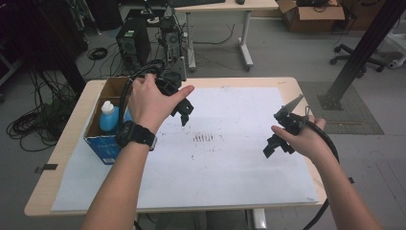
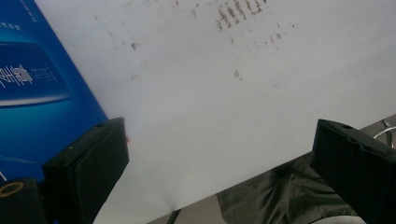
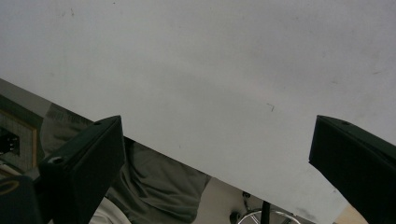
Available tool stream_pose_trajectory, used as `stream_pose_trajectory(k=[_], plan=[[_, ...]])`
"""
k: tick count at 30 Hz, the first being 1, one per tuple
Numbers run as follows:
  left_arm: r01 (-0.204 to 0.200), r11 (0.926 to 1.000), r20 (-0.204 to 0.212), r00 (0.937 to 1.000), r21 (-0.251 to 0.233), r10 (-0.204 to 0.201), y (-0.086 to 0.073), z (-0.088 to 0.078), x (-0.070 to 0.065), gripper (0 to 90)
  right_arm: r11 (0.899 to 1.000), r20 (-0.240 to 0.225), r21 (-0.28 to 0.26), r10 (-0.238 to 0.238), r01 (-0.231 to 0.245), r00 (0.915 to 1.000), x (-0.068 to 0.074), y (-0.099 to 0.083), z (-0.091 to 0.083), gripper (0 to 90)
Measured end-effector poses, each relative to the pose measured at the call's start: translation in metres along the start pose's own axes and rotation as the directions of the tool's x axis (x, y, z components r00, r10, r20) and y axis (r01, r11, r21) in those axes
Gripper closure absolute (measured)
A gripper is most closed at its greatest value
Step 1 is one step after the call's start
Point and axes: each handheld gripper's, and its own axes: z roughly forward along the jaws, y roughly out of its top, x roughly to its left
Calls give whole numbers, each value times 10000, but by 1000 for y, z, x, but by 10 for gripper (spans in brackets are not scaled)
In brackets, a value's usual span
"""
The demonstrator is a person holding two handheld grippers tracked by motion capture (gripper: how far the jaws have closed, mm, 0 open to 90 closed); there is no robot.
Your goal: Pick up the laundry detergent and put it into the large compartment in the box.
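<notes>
Above the white sheet (image 1: 230,158), both tongs (image 1: 184,115) (image 1: 276,143) gape empty, the blue box (image 1: 103,143) half hidden.

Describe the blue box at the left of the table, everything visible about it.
The box is an open-topped cardboard carton, glossy blue outside with pale printing on its side, plain brown inside. It stands upright at the table's left edge, on the white sheet. A blue bottle with a white cap stands inside it. The left hand-held gripper hovers just beside it with jaws wide apart, not touching; the person's wrist passes close by its near corner.
</notes>
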Motion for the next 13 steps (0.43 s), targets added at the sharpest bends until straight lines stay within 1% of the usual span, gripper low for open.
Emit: stream_pose_trajectory(k=[5,8,10,12,13], plan=[[-6,10000,-33,10000,65,6,-1,1,0,49,10000,-9,61,63,-63,10000,2,-1,0,38],[23,10000,-35,10000,4,-23,-1,1,1,48,10000,1,19,11,-11,10000,2,-1,0,37],[-64,9999,-60,10000,114,65,-2,1,0,48,10000,12,5,2,-2,10000,2,-1,-1,37],[5,10000,-11,10000,-37,-5,-2,0,0,51,10000,-15,-19,21,-21,10000,2,-1,-2,37],[-33,10000,-15,10000,-29,33,-2,0,0,44,10000,-8,-28,16,-16,10000,2,-1,-3,37]])
